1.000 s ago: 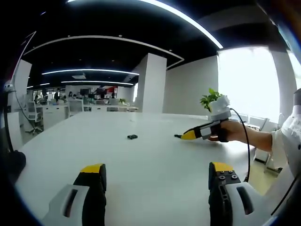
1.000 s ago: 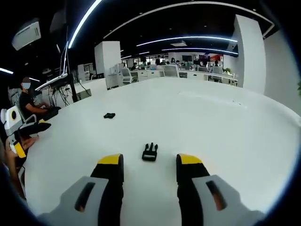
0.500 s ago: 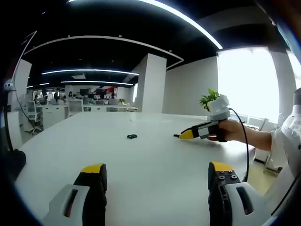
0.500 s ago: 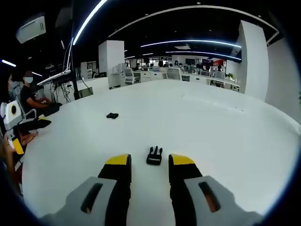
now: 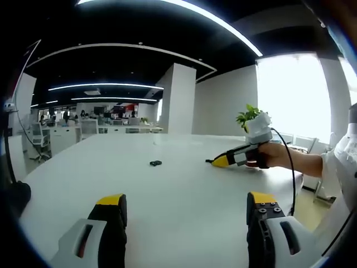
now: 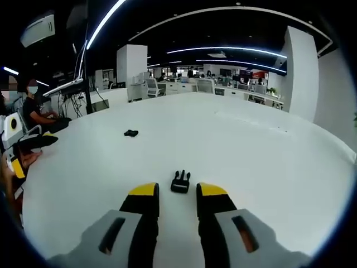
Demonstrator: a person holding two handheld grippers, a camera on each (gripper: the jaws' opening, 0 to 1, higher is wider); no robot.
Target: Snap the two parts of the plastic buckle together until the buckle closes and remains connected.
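Room: open-plan office with dark ceiling, curved light strips, white pillars and rows of desks in the distance; a bright window lies behind the right gripper as seen in the left gripper view.
Bench: large white bench (image 6: pixel 268 162) with a plain surface that carries the buckle parts.
Pronged buckle part: small black piece (image 6: pixel 180 182) lying flat on the bench, prongs pointing away from the camera in the right gripper view, just beyond the right gripper's tips and roughly in line with the gap between them.
Other buckle part: second small black piece (image 6: pixel 131 133), also on the bench, well apart from the first, farther out and to the left in the right gripper view; in the left gripper view it sits mid-bench (image 5: pixel 155 163).
Right gripper: (image 6: pixel 173 190) low over the bench, fingers drawn to a narrow gap, holding nothing; the pronged part is not yet between them. In the left gripper view it lies near the far right, held by a person's hand (image 5: pixel 266 155).
Left gripper: (image 5: pixel 187 200) fingers spread wide, holding nothing, well short of either part.
Plant: small green plant (image 5: pixel 246 117) behind the right gripper.
Person: seated figure (image 6: pixel 34 114) at the left edge of the right gripper view.
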